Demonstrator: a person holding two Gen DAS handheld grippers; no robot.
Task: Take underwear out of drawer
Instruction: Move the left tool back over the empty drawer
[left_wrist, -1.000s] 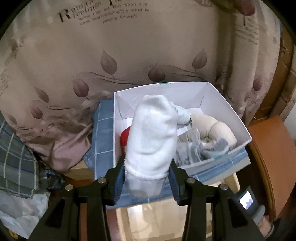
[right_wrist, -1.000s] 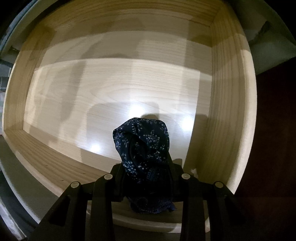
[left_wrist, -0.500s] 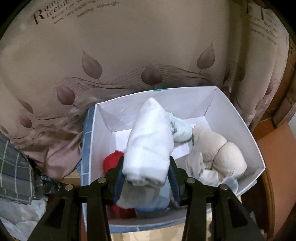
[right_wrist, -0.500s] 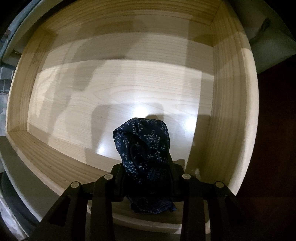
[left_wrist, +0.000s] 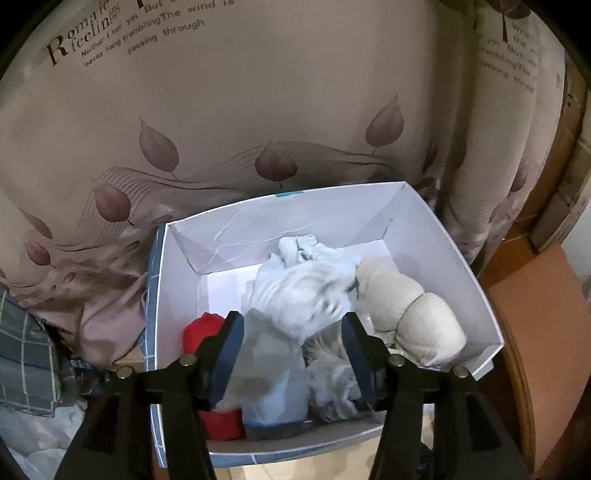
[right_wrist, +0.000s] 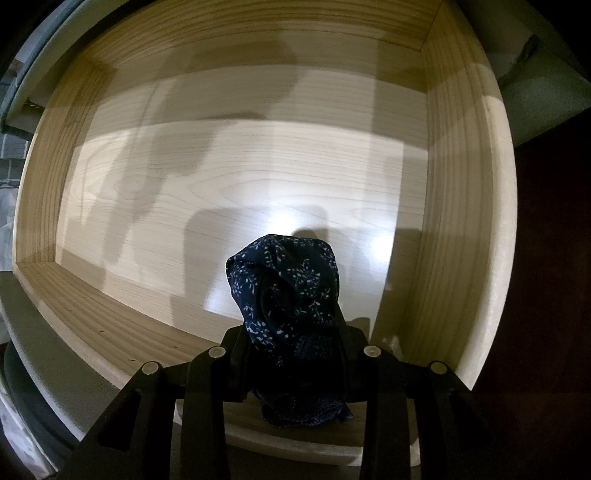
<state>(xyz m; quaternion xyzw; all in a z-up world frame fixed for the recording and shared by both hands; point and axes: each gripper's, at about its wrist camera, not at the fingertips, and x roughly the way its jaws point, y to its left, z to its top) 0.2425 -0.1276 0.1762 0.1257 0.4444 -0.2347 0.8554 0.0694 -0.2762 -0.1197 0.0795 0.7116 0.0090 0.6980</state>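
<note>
Over the white box (left_wrist: 458, 266), my left claw (left_wrist: 293, 354) is opening, its pads clear of the white underwear (left_wrist: 306, 291) blurred between them.

Inside the box, that white piece sits among other bundled garments: a red one (left_wrist: 201, 332) at the near left, a cream roll (left_wrist: 406, 310) at the right, a pale blue-grey piece (left_wrist: 269, 384) nearest me. Behind the box hangs a beige curtain (left_wrist: 258, 110) printed with leaves and lettering; checked cloth (left_wrist: 26, 362) lies at the left. Above the bare wooden drawer (right_wrist: 258, 166), my right claw (right_wrist: 291, 354) points down, clenched on the dark blue patterned underwear (right_wrist: 288, 280), which bulges out beyond its fingers and hangs clear of the drawer floor near the right wall.
</note>
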